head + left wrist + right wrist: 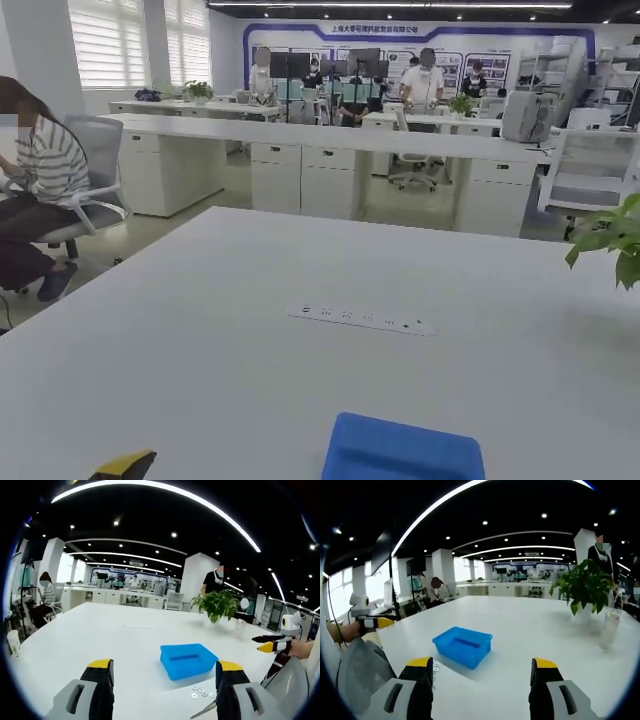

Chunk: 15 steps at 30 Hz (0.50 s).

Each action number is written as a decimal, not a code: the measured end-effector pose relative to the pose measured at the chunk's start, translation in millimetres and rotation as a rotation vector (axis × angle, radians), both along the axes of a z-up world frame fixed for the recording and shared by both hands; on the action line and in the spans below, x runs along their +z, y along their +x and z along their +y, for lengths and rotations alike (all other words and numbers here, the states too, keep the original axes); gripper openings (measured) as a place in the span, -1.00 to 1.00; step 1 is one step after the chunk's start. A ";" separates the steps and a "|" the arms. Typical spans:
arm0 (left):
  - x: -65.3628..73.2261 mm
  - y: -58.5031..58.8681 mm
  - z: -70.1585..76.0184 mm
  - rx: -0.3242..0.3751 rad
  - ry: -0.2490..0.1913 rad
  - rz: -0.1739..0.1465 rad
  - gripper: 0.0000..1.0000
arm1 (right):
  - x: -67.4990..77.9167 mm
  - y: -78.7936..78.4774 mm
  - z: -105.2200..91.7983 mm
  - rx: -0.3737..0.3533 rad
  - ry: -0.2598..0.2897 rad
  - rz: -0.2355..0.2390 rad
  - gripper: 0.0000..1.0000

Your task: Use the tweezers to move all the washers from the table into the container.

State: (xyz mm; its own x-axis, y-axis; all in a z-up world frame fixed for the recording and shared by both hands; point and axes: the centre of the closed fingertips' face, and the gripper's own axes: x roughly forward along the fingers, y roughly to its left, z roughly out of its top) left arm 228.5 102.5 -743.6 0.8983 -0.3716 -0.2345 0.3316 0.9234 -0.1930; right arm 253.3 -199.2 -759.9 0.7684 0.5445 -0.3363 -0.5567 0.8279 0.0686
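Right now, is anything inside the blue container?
The visible floor of the blue container looks bare. Its near wall hides the front strip of the floor. The washers lie on the table in front of it, by the tweezers.

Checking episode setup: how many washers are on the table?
5, as best I can tell: washers clustered on the white table, just this side of the blue container, beside the tweezers. They're tiny; the left gripper may hide more.
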 end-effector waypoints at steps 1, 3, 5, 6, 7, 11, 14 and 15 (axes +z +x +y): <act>-4.2 -2.1 -3.2 -0.028 -0.003 0.030 0.58 | -1.0 -2.1 3.9 0.031 -0.030 0.008 0.45; -9.9 -4.7 -8.1 -0.078 -0.001 0.069 0.33 | -5.3 -3.9 8.5 0.070 -0.087 0.016 0.36; -17.7 -9.0 -15.9 -0.154 0.024 0.113 0.09 | -9.0 -6.8 16.6 0.120 -0.133 0.024 0.31; -21.7 -9.7 -17.4 -0.165 0.017 0.144 -0.06 | -10.8 -7.0 19.3 0.132 -0.146 0.034 0.25; -23.8 -9.9 -20.1 -0.188 0.015 0.160 -0.15 | -10.5 -7.0 24.0 0.146 -0.149 0.037 0.21; -40.2 -15.4 -36.2 -0.348 0.091 0.235 -0.43 | -10.8 -4.3 48.6 0.221 -0.129 0.054 -0.05; -57.7 -20.1 -46.9 -0.462 0.199 0.290 -0.58 | -18.7 -8.8 71.7 0.317 -0.140 0.093 -0.24; -62.3 -22.0 -49.6 -0.492 0.223 0.309 -0.62 | -19.7 -11.1 78.1 0.347 -0.145 0.094 -0.31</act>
